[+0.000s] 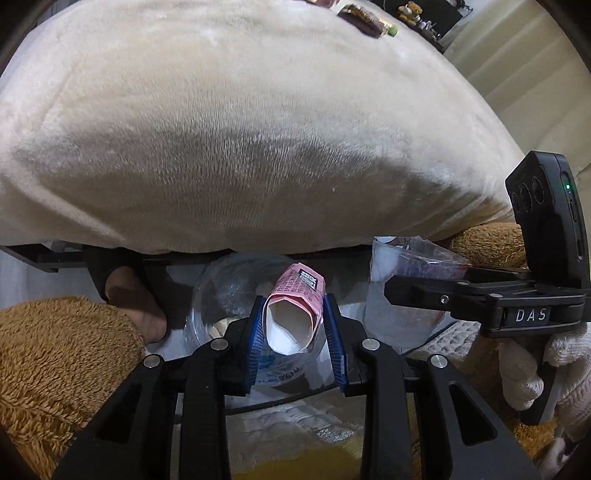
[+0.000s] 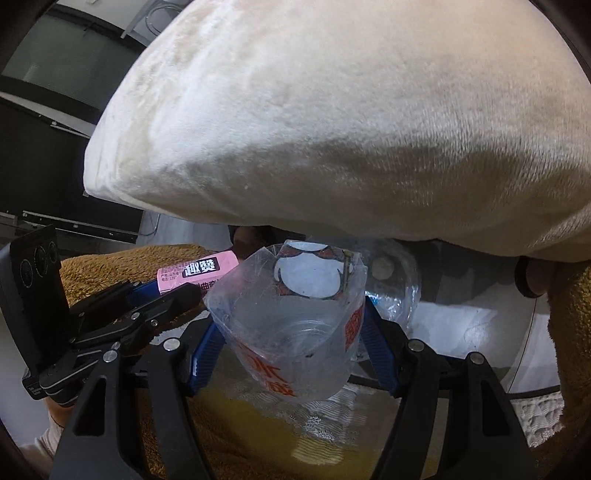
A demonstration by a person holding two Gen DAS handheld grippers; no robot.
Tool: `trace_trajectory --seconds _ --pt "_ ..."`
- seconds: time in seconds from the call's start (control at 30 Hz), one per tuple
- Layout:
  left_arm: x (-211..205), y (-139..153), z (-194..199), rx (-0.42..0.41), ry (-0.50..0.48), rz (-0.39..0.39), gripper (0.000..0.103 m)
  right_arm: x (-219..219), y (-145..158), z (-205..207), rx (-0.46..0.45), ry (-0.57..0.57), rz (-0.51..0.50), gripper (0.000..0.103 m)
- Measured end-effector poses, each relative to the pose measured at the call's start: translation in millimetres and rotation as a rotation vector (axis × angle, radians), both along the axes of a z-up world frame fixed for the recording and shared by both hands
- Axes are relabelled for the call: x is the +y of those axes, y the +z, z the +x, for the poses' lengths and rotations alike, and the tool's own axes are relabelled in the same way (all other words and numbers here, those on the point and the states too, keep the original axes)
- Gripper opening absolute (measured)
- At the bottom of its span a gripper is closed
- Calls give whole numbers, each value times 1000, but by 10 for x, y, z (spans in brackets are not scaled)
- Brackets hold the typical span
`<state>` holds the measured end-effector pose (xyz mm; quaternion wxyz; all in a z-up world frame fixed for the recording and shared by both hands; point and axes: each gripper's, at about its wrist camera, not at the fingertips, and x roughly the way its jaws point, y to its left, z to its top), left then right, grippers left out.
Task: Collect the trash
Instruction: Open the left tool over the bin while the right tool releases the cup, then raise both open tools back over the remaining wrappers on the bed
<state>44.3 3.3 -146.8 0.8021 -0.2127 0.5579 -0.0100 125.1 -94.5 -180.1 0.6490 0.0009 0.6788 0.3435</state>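
My left gripper (image 1: 293,308) is shut on a pink snack box (image 1: 299,295), whose open end with its white inside faces the camera. In the right wrist view that gripper (image 2: 181,291) and the pink box (image 2: 195,271) sit at the left. My right gripper (image 2: 291,321) is shut on a clear cut-off plastic container (image 2: 295,332) with red lettering. The left wrist view has this container (image 1: 399,266) at the right. Both grippers point steeply down over a round dark-rimmed bin (image 2: 535,393), where a crushed clear bottle (image 2: 395,291) lies.
A cream plush blanket (image 1: 258,129) bulges over the bin and fills the upper half of both views. Brown fuzzy sleeves (image 1: 55,350) flank the bin, with a bare hand (image 1: 136,306) at its left edge. A dark wrapper (image 1: 364,18) lies far back on the blanket.
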Motion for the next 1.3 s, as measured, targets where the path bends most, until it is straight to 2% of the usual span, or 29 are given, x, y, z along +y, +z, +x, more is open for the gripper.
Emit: trace_trajectory --seconds 0.33,0.6,0.67,0.7,0.77,0.83,1.13,1.3 --pt "-33 -310 128 145 -20 -25 30 50 -232 117 105 -55 -76 69" --pt "3 -350 150 182 4 -42 33 83 -295 173 144 -85 -70 70" --pt "64 -323 139 172 37 -73 36 56 -299 205 153 -105 -62 70" --pt "97 -324 138 163 47 -79 44 47 -294 218 152 -111 -60 73" --pt "145 -321 120 167 74 -69 53 32 -274 245 157 -126 -45 77" --pt "169 -293 120 159 93 -84 53 8 -266 265 164 -139 -34 82" --pt "98 -136 154 98 83 -30 53 -59 -104 298 134 -137 17 82" --pt "77 -31 117 40 86 12 53 -105 82 245 61 -120 64 82"
